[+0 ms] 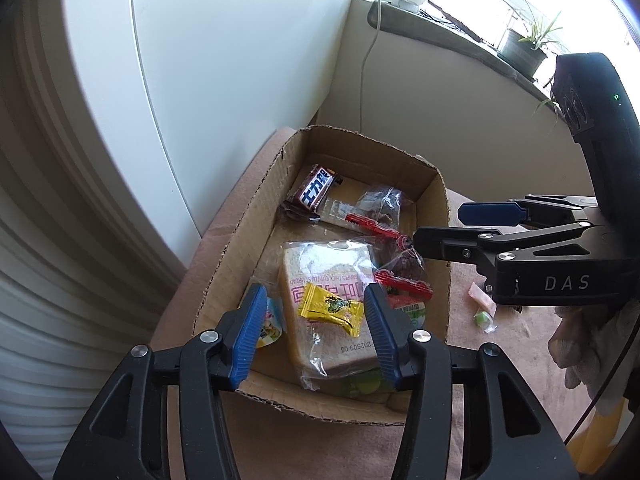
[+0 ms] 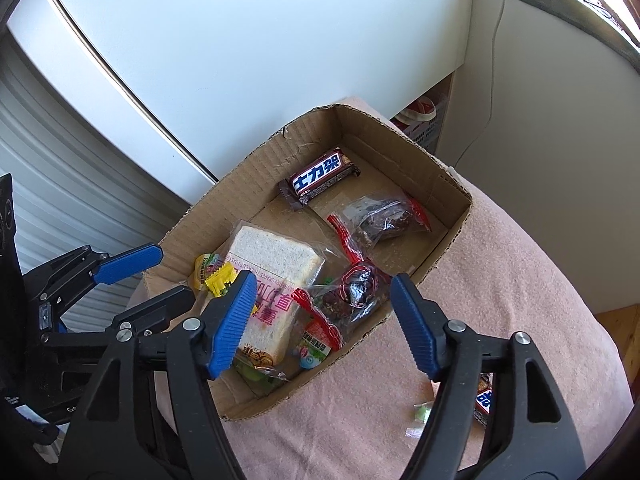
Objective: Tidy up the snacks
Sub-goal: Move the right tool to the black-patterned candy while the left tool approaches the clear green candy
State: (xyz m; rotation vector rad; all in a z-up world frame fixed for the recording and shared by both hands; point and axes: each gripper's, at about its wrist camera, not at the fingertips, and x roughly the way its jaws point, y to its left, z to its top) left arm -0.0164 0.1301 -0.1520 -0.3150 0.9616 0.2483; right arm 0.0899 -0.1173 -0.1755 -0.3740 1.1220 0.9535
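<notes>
A cardboard box [image 1: 236, 256] [image 2: 436, 184] sits on a pink cloth and holds snacks: a wrapped bread slice [image 1: 328, 280] [image 2: 272, 264], a yellow candy [image 1: 332, 308] on the bread, a brown chocolate bar [image 1: 316, 192] [image 2: 320, 178], and clear bags of dark snacks [image 1: 380, 204] [image 2: 384, 220]. My left gripper [image 1: 316, 336] is open and empty above the box's near end, with the yellow candy between its fingers below. My right gripper [image 2: 324, 324] is open and empty over the box's near right wall. It shows in the left wrist view [image 1: 452, 226] at the right.
On the cloth right of the box lie a green candy [image 1: 482, 318] [image 2: 420, 414], a pink candy [image 1: 482, 294] and another chocolate bar [image 2: 484, 400]. A white cabinet [image 1: 200, 60] stands behind the box. A windowsill with a plant [image 1: 524, 48] is at the back right.
</notes>
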